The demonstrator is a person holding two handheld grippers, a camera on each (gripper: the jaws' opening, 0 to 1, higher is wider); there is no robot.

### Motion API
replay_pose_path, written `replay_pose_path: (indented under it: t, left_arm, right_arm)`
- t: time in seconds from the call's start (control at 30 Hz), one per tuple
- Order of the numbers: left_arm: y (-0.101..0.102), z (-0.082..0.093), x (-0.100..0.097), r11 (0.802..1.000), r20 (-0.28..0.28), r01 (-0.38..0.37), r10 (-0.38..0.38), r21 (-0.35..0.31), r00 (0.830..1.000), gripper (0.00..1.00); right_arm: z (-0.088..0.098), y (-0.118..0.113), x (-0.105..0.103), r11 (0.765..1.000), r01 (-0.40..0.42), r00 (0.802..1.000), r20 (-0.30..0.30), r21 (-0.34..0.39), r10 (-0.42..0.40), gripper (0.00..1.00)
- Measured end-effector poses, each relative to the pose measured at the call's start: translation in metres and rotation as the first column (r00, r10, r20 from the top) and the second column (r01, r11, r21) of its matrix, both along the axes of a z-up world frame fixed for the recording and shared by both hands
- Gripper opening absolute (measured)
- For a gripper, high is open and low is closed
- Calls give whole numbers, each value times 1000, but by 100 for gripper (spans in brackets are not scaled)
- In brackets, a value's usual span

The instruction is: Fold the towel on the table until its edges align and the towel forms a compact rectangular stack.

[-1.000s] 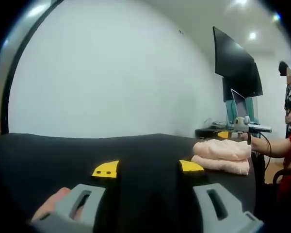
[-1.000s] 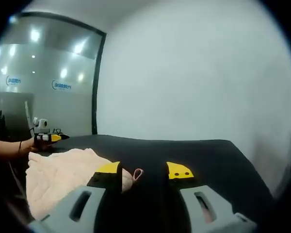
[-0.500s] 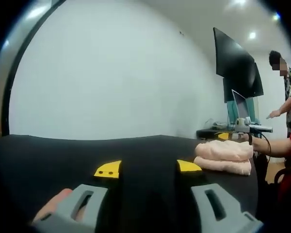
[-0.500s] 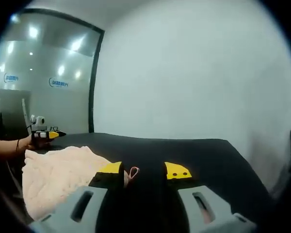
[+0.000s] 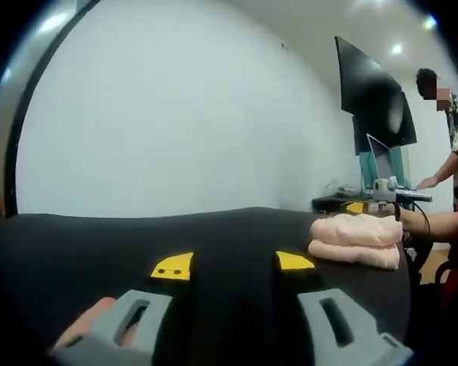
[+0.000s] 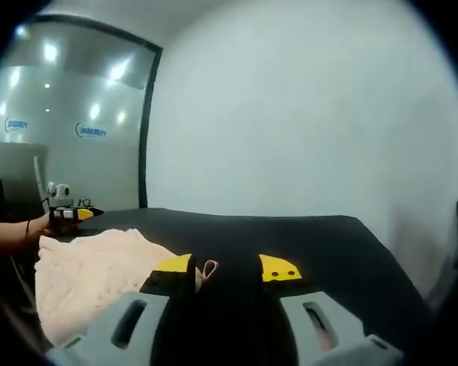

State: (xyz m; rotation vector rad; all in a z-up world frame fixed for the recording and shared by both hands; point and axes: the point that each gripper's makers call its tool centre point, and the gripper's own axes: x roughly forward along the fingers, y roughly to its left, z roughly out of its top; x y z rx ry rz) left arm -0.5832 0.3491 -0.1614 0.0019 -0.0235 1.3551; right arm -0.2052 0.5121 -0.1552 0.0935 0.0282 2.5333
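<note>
A pale pink towel [image 5: 355, 240] lies folded in a thick stack on the black table [image 5: 99, 244], off to the right in the left gripper view. My left gripper [image 5: 233, 264] hovers open over bare tabletop, well left of the towel. In the right gripper view the same towel [image 6: 91, 271] spreads at lower left, its small hanging loop [image 6: 210, 268] poking out between the jaws. My right gripper [image 6: 227, 267] stands open, its left jaw in front of the towel's near edge, nothing clamped. The other gripper [image 6: 69, 213] shows beyond the towel, held by a hand.
A plain white wall rises behind the table. In the left gripper view a wall-mounted dark screen [image 5: 370, 95], a laptop [image 5: 382, 164] and a standing person [image 5: 454, 130] are at the right. A glass partition [image 6: 69, 130] with reflected lights stands at the left of the right gripper view.
Both views have drifted only slightly. The person in the background has leaned toward the laptop. The towel and both open grippers stay as they were.
</note>
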Motion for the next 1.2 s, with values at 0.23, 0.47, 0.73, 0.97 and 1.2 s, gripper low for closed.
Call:
replay_pose_path:
  t: [0.23, 0.47, 0.73, 0.97, 1.2]
  left_arm:
    - [1, -1, -1, 1000, -3, -3, 3, -3, 1000, 36]
    - [-1, -1, 0, 1000, -6, -6, 6, -3, 1000, 35]
    - [0, -1, 1, 1000, -6, -8, 8, -7, 1000, 35]
    - [2, -1, 0, 1000, -3, -8, 8, -5, 1000, 35]
    - [2, -2, -2, 1000, -8, -8, 8, -9, 1000, 35]
  right_arm:
    - [-2, 4, 1, 1000, 5, 1000, 3, -7, -5, 29]
    - [-4, 6, 2, 1000, 14, 1000, 8, -16, -14, 29]
    - [-4, 7, 3, 1000, 11, 1000, 1, -15, -11, 29]
    - [-3, 4, 2, 1000, 3, 1000, -3, -10, -3, 29]
    - [-2, 5, 1, 1000, -5, 1000, -5, -5, 5, 29]
